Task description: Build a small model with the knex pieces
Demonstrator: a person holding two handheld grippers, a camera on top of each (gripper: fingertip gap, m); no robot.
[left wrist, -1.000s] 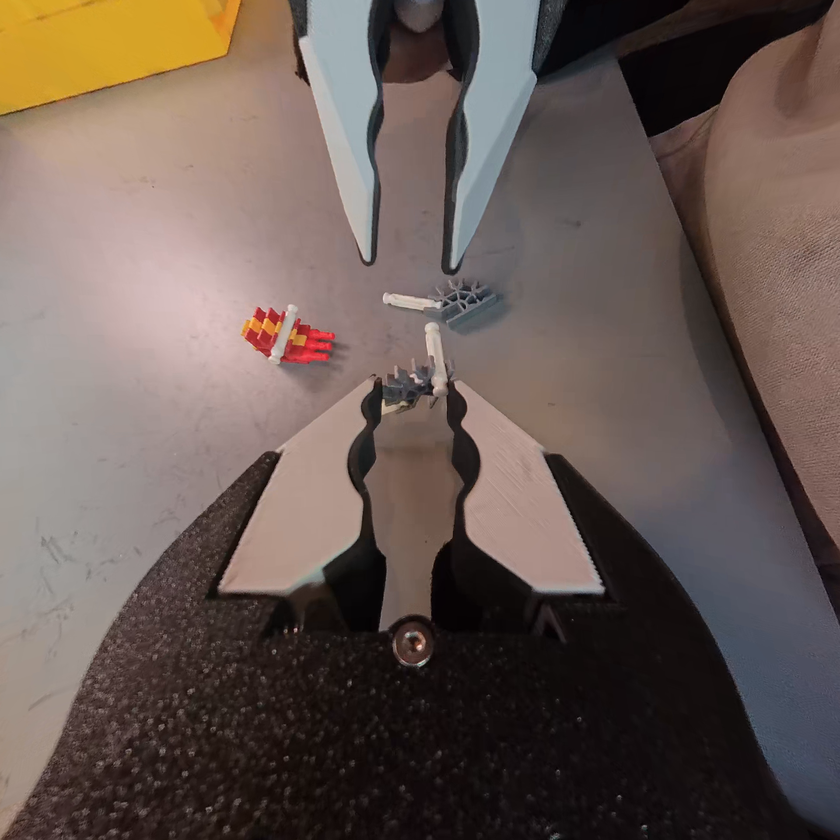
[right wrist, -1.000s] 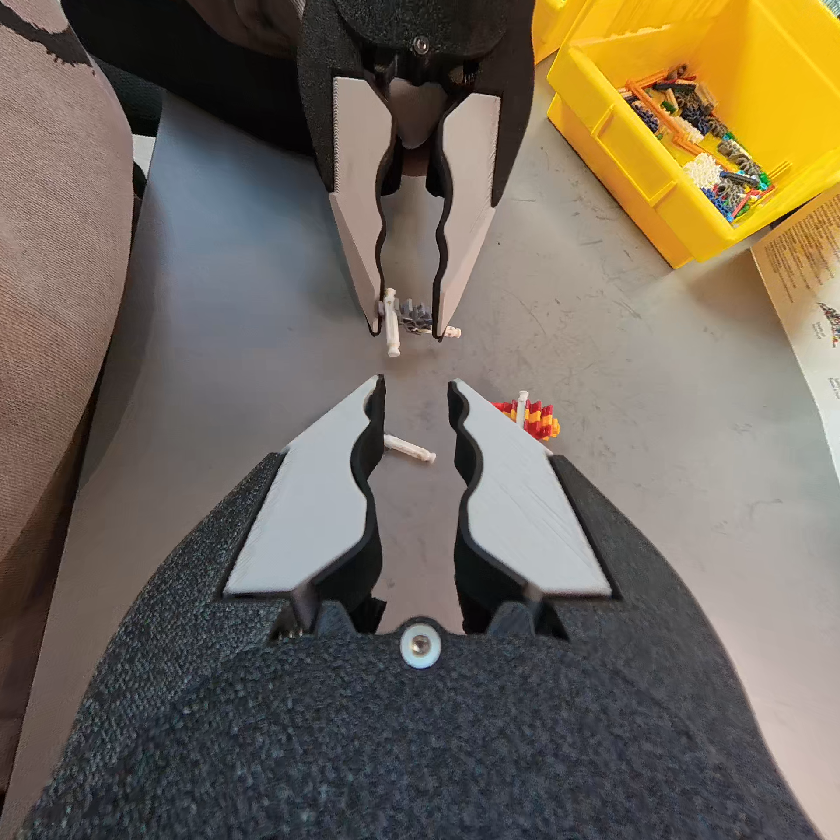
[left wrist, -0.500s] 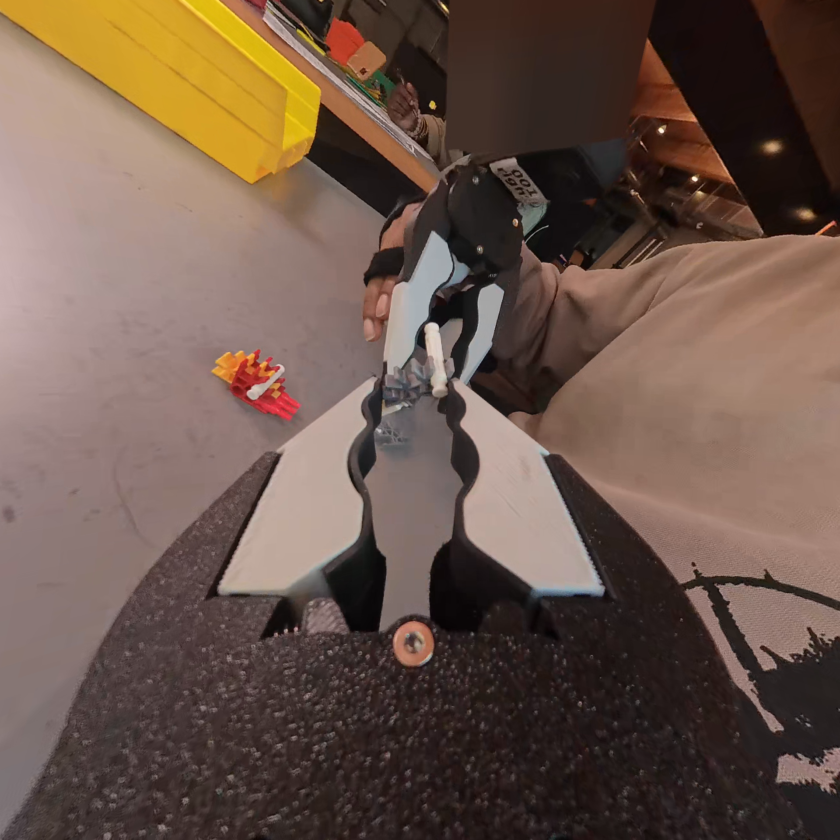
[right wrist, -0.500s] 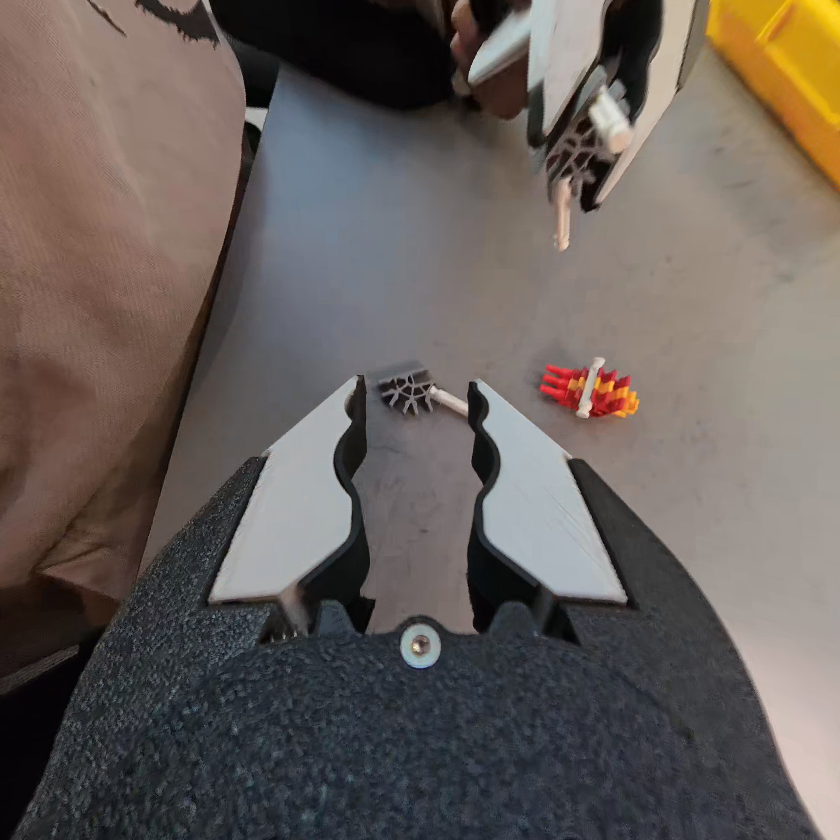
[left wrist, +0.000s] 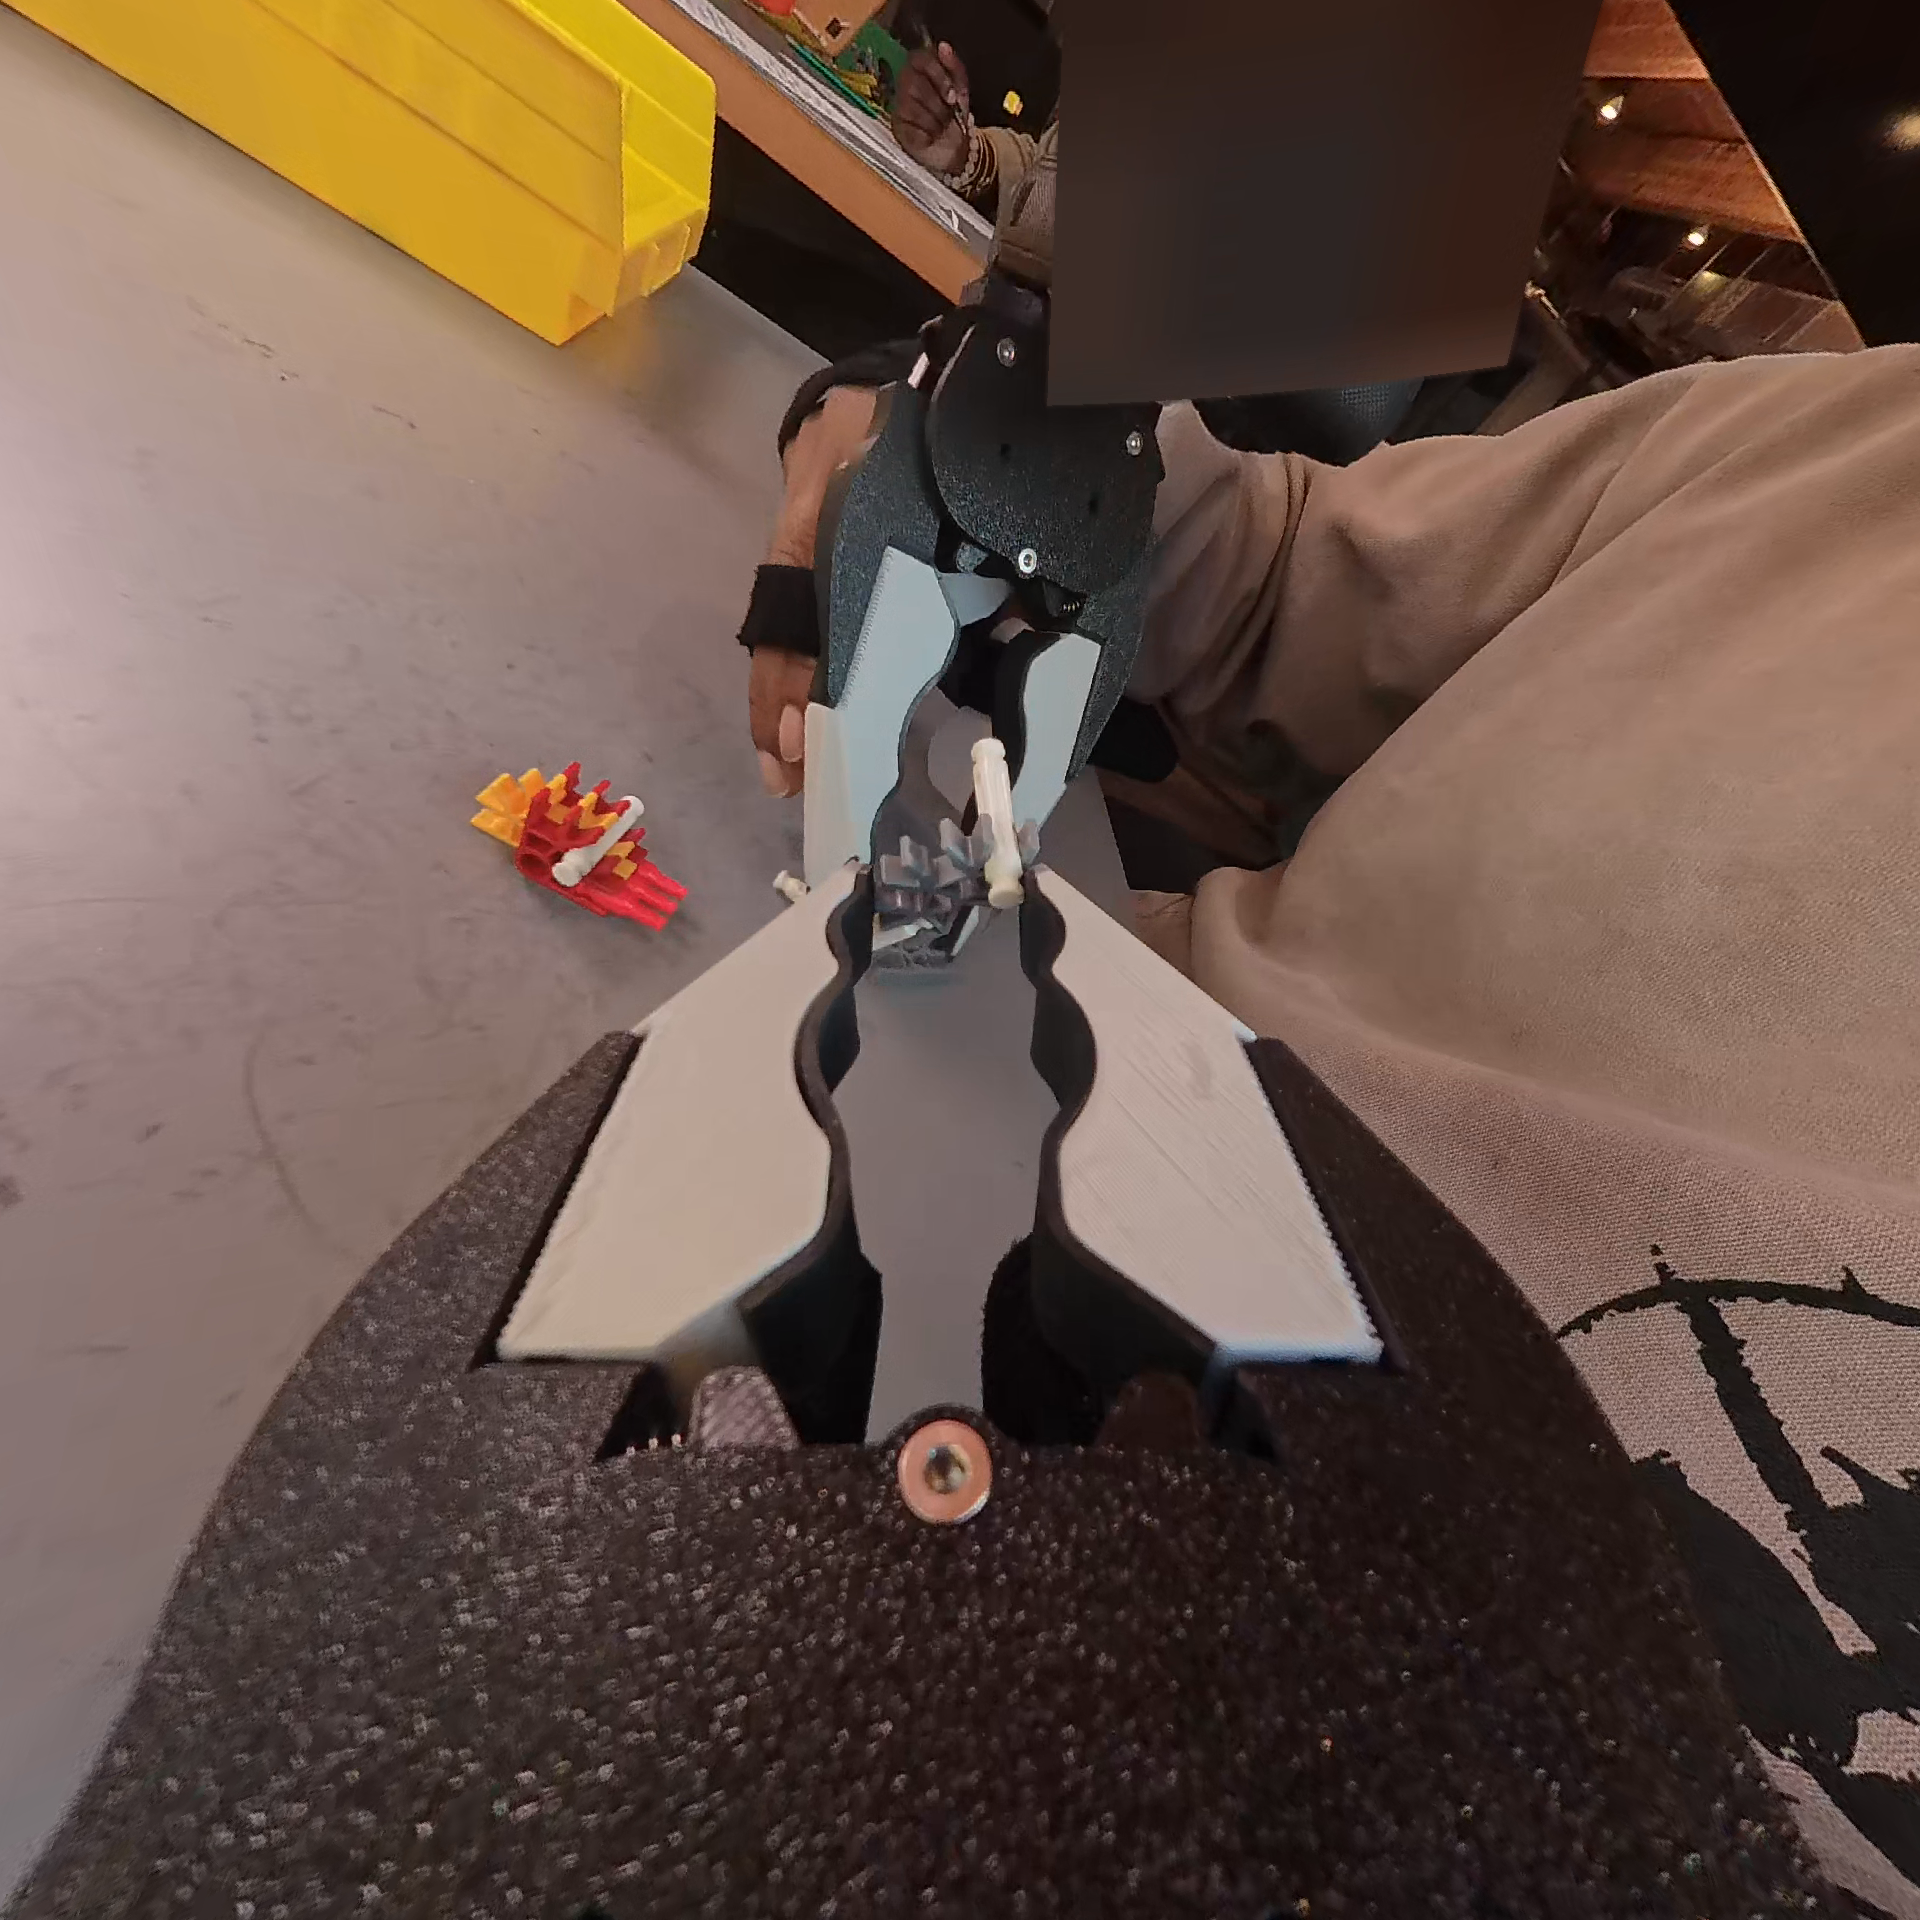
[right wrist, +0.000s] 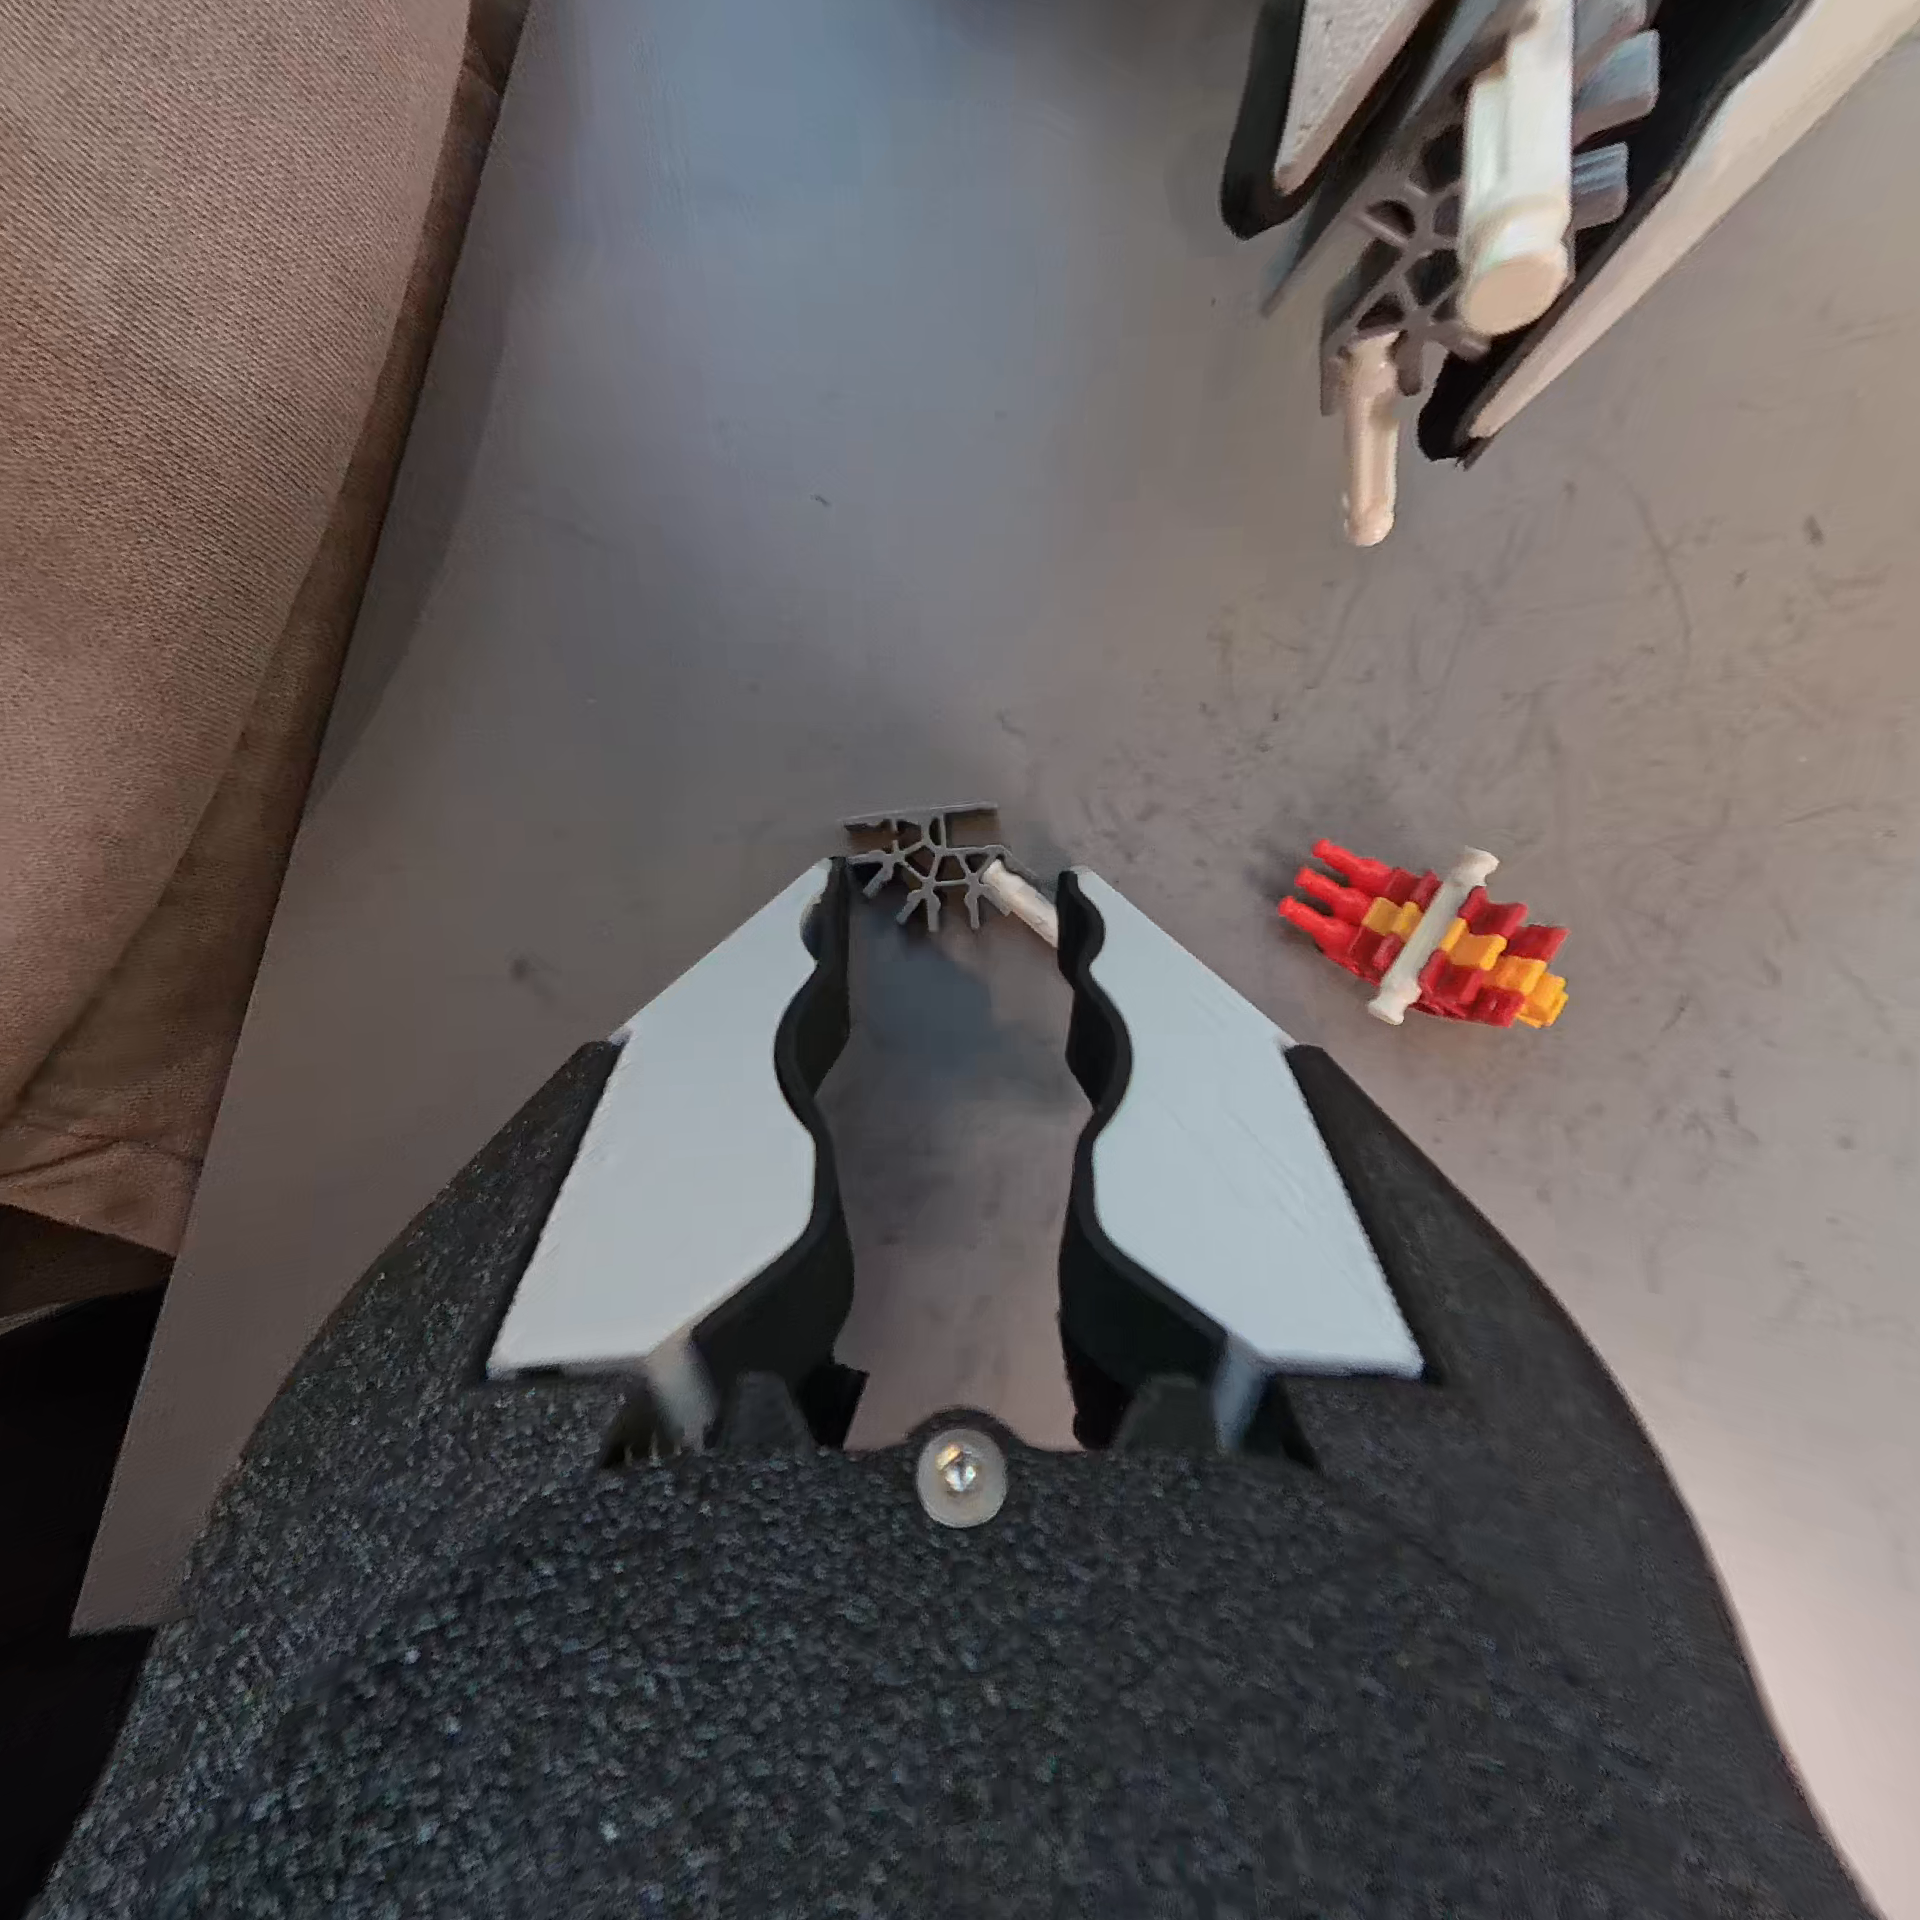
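My left gripper [left wrist: 940, 883] is shut on a grey toothed connector [left wrist: 935, 868] with white rods [left wrist: 992, 821] and holds it above the grey table [right wrist: 831, 416]. The held connector also shows at the top right of the right wrist view [right wrist: 1403, 249], between the left fingers [right wrist: 1662, 197]. My right gripper [right wrist: 951, 883] is open and low over the table. Its tips stand on either side of a second grey connector [right wrist: 925, 857] with one white rod [right wrist: 1023, 899], which lies flat. A red and yellow cluster [right wrist: 1423, 935] with a white rod lies to its right.
A yellow bin [left wrist: 416, 156] stands at the far left of the table. A person's hand [left wrist: 790, 665] holds the right gripper, whose fingers [left wrist: 868, 707] point at my left one. A beige sleeve [left wrist: 1558, 727] fills the right side. The red and yellow cluster also shows on the table [left wrist: 577, 842]. My right fingertips sit around 9 cm from my left ones.
My left gripper has lifted its grey connector off the table and tilted up. My right gripper has moved in and lowered, so its tips now flank the second connector.
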